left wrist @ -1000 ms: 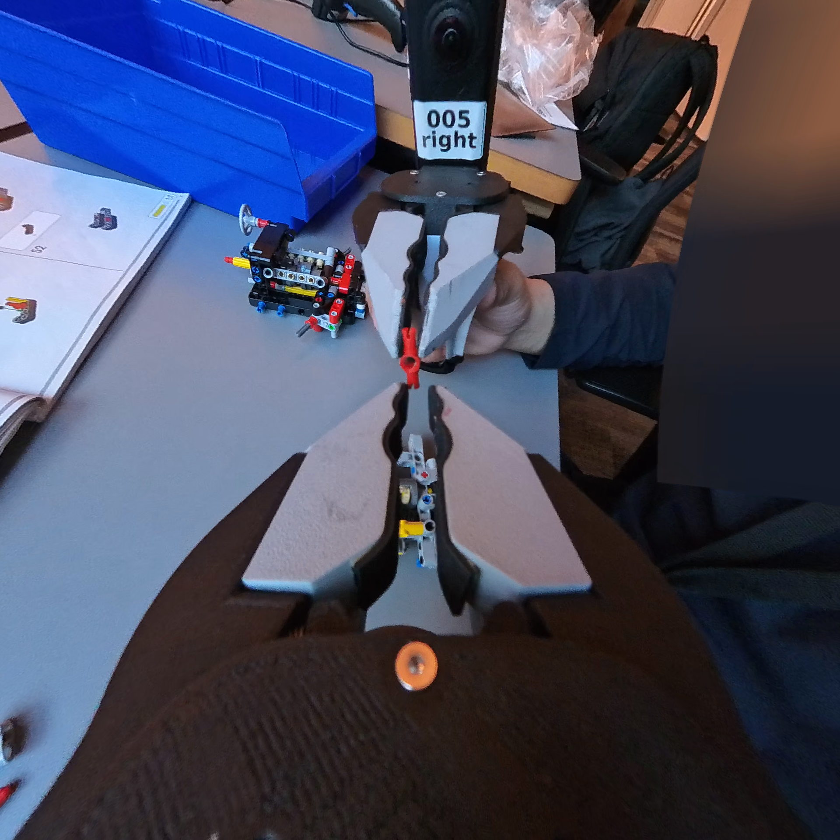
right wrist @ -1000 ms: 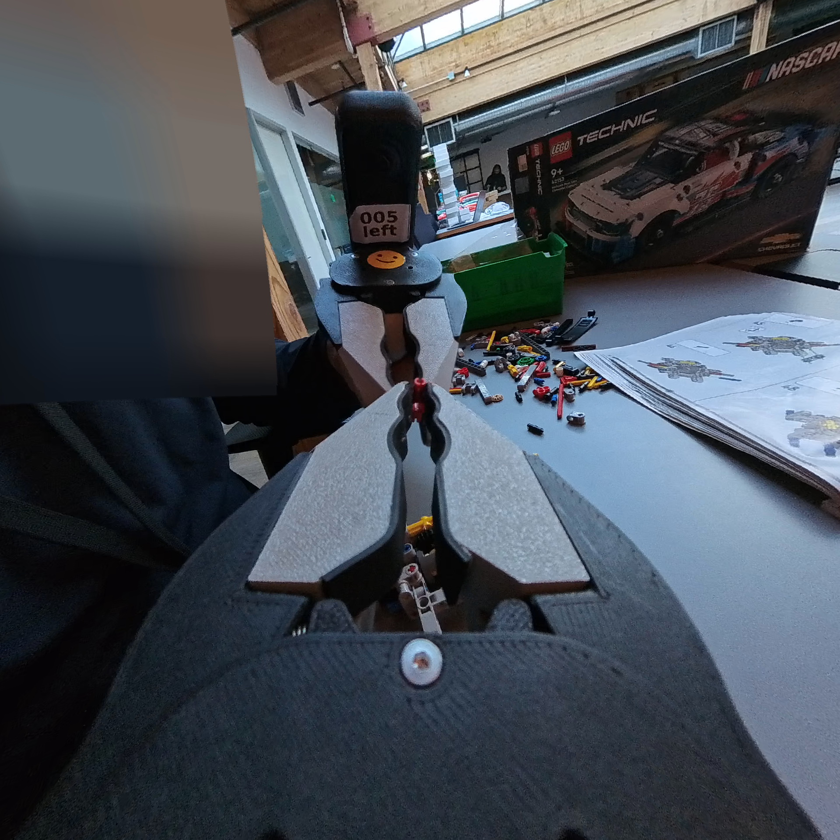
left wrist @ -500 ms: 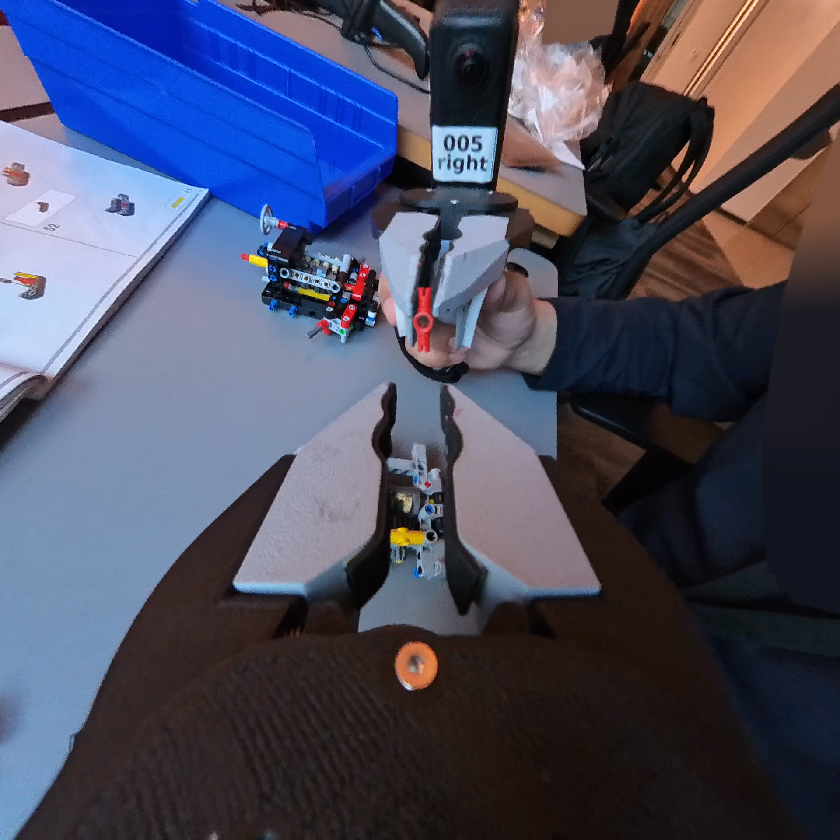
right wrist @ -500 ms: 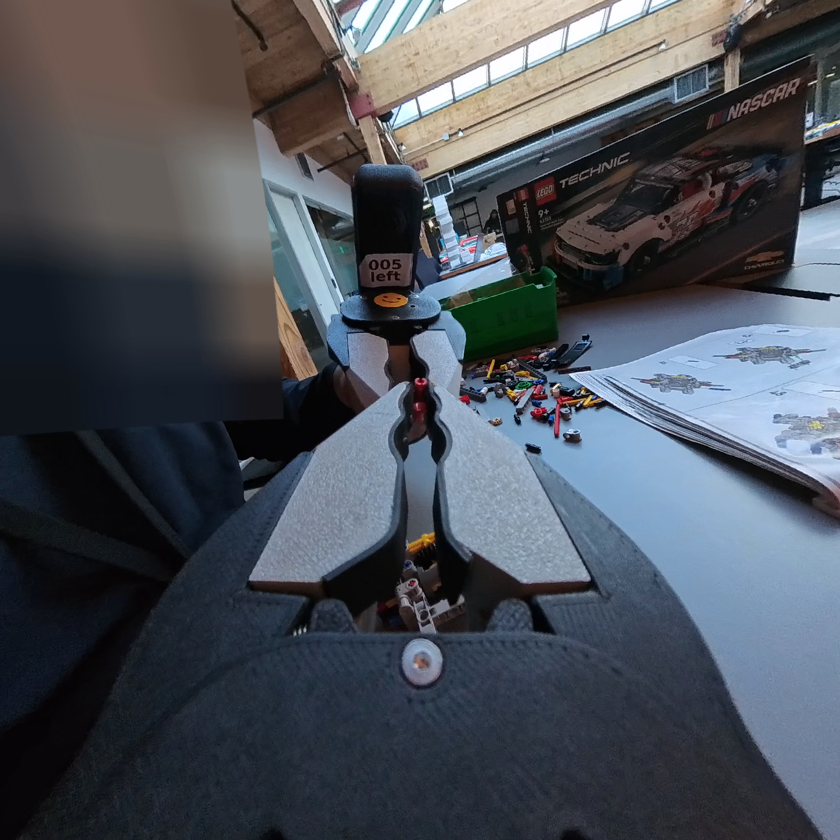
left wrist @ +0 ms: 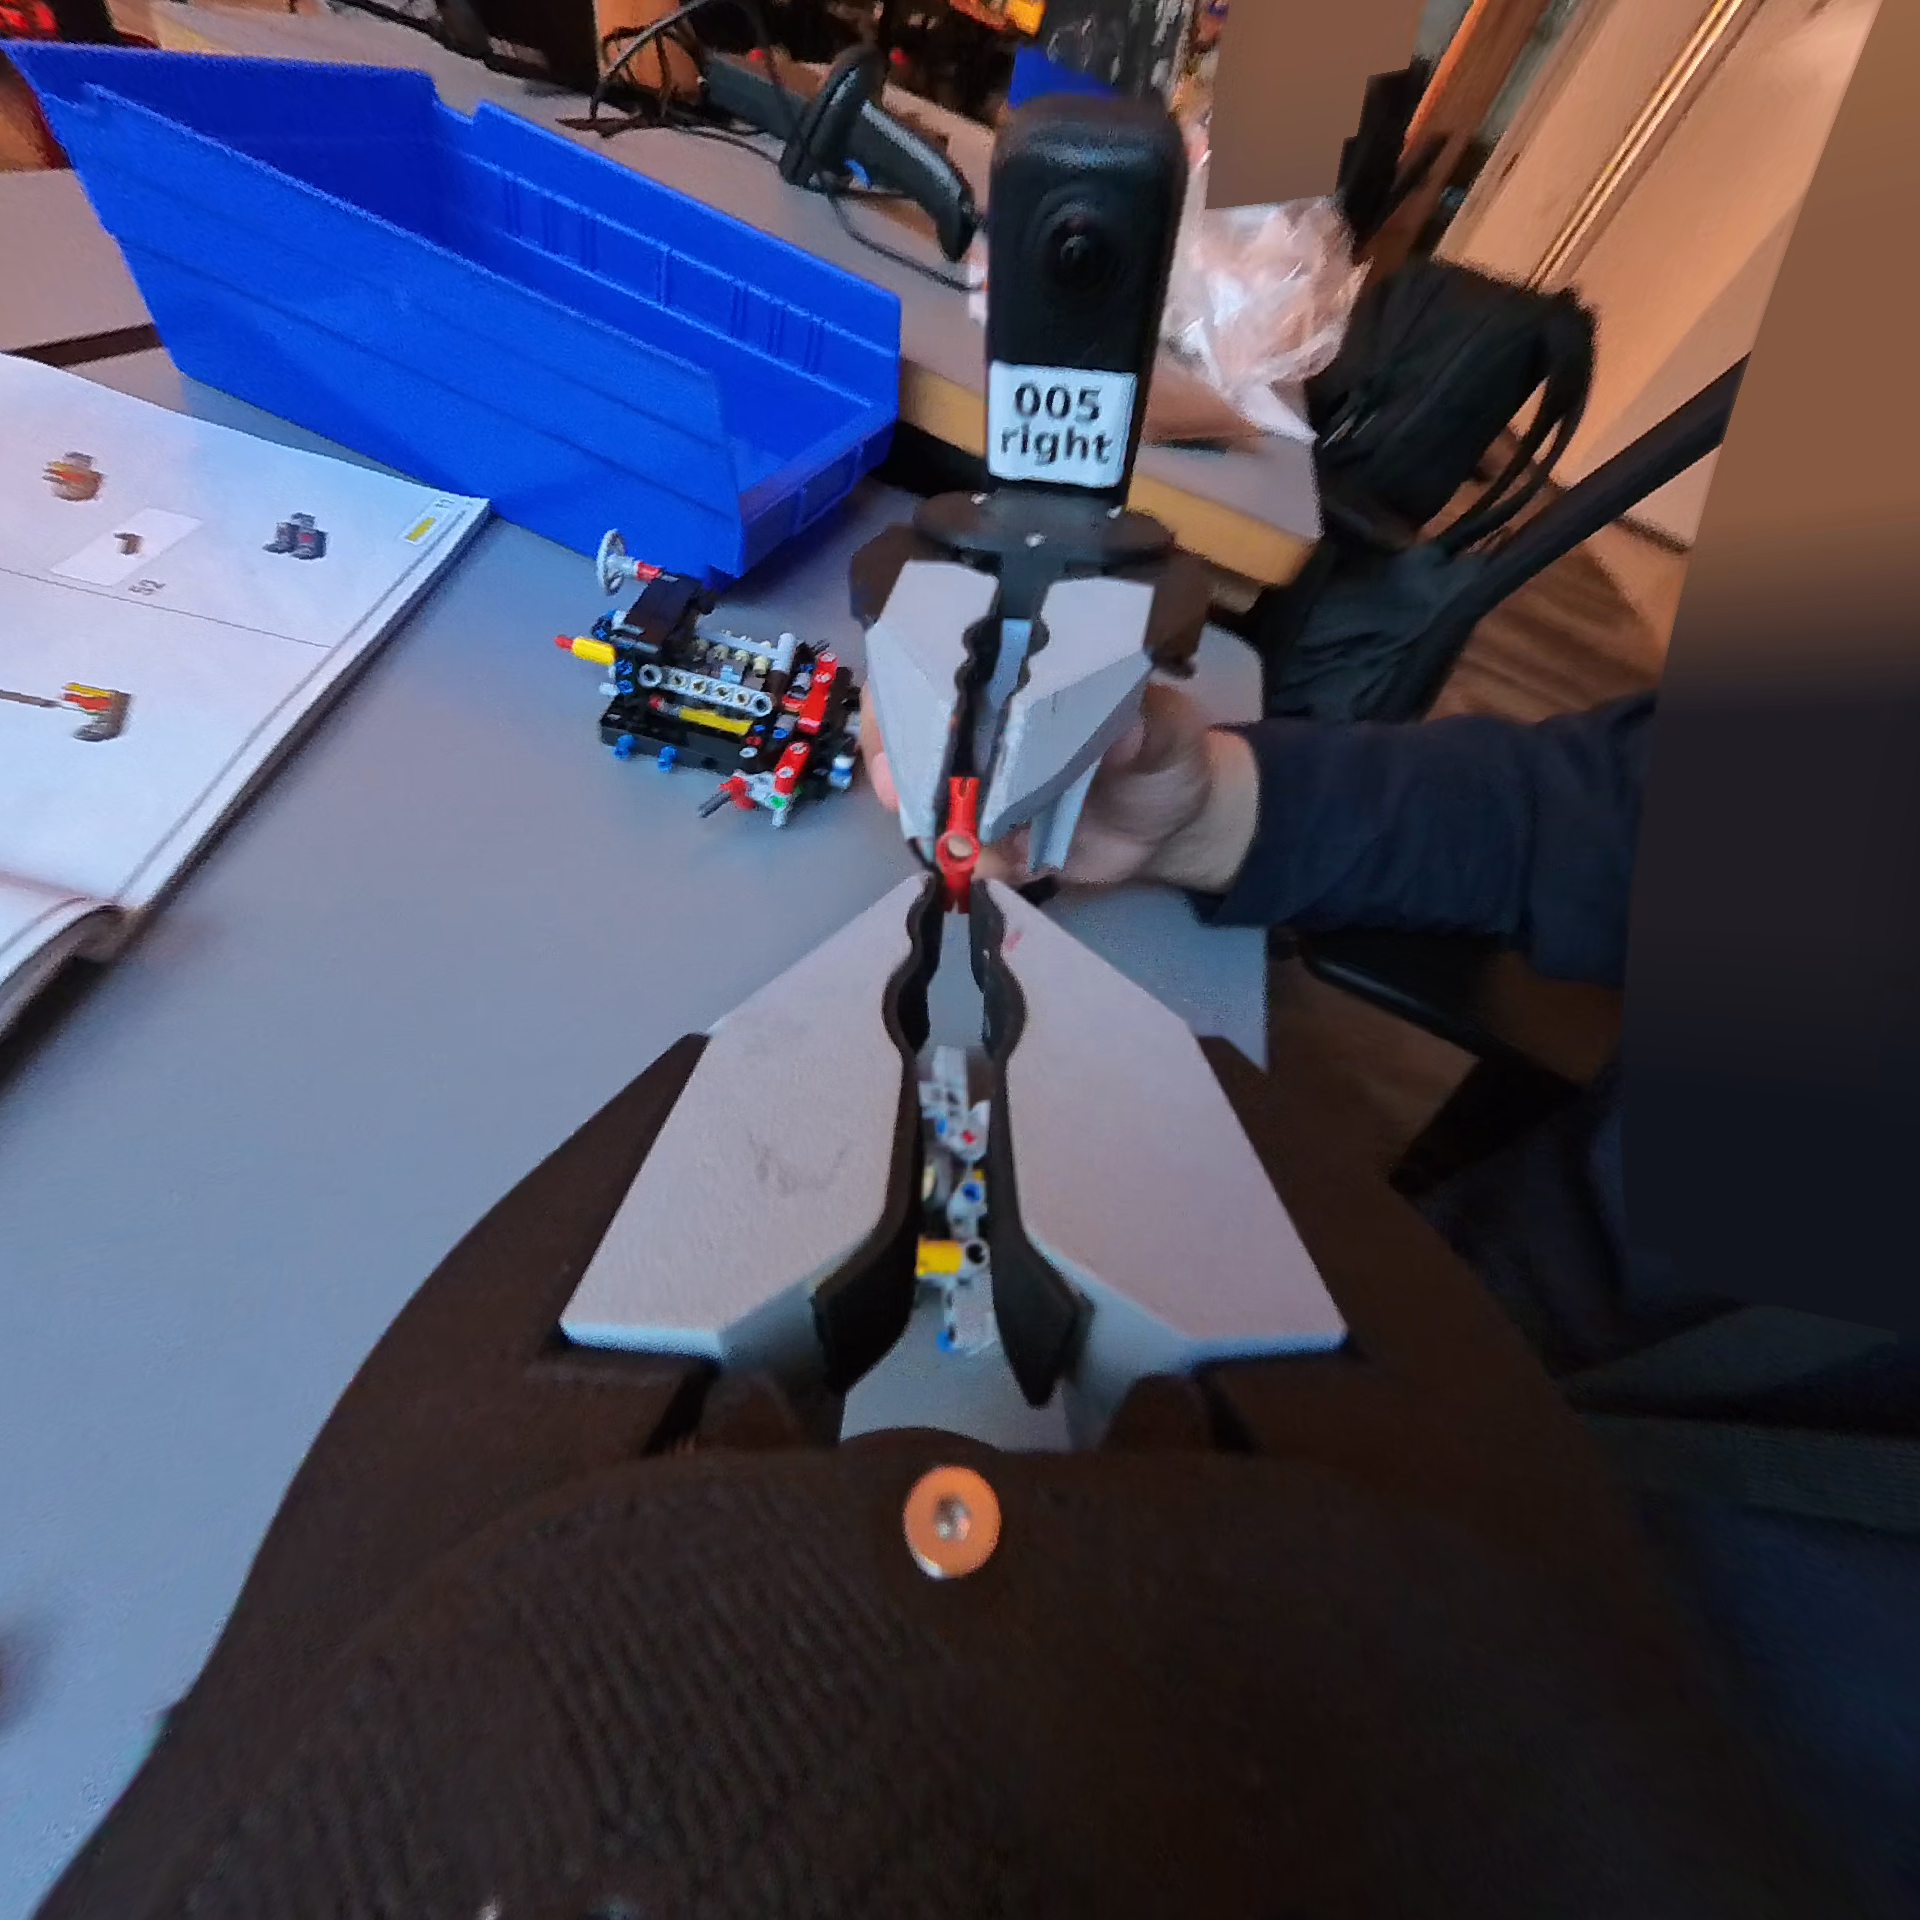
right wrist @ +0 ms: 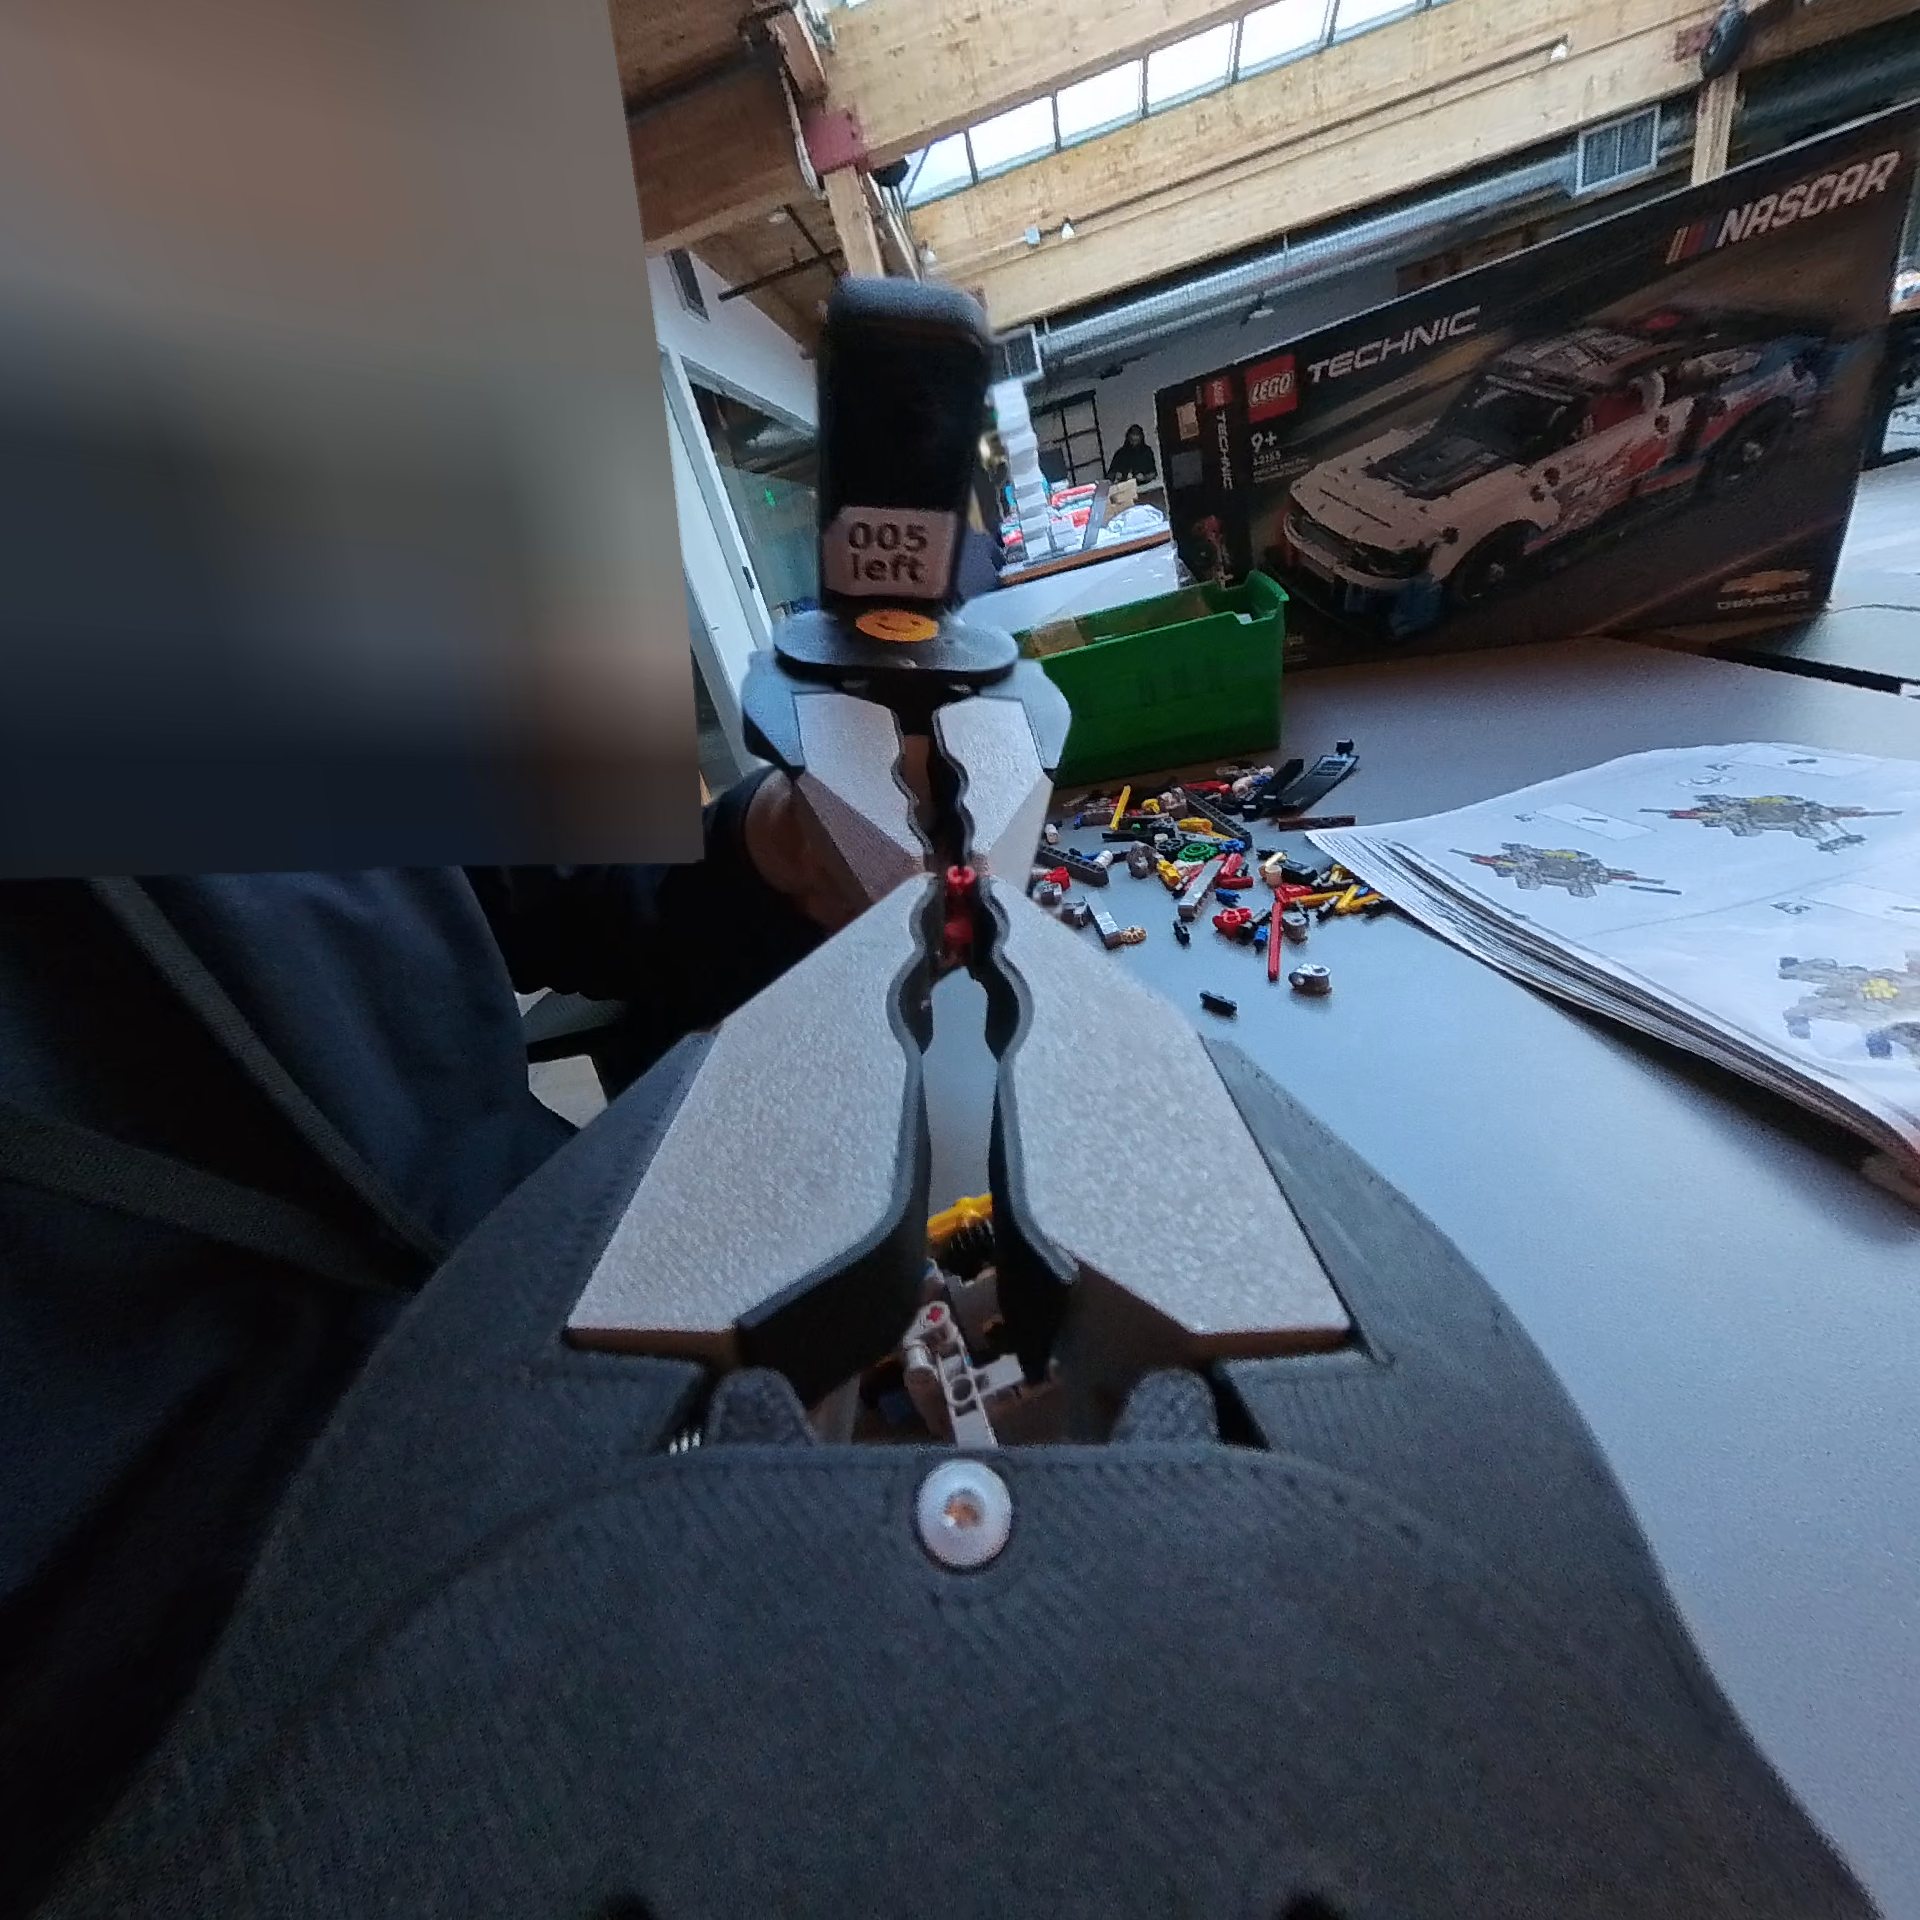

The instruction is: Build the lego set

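While both my grippers meet tip to tip at mid-frame, my right fingers (right wrist: 940,940) and left fingers (left wrist: 920,904) each clamp the red connector pin (left wrist: 958,847) above the tabletop (left wrist: 416,987).

Timber beams (right wrist: 1195,197) and clerestory windows (right wrist: 1174,88) at twelve o'clock; grey desk (right wrist: 1558,1195); wood floor (left wrist: 1558,634) at two o'clock.

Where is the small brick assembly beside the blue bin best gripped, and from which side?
The brick assembly: probably its low black base, jaws coming from above, closing across the short width. The long sides look flat and parallel; the ends carry a protruding yellow pin and grey wheel.
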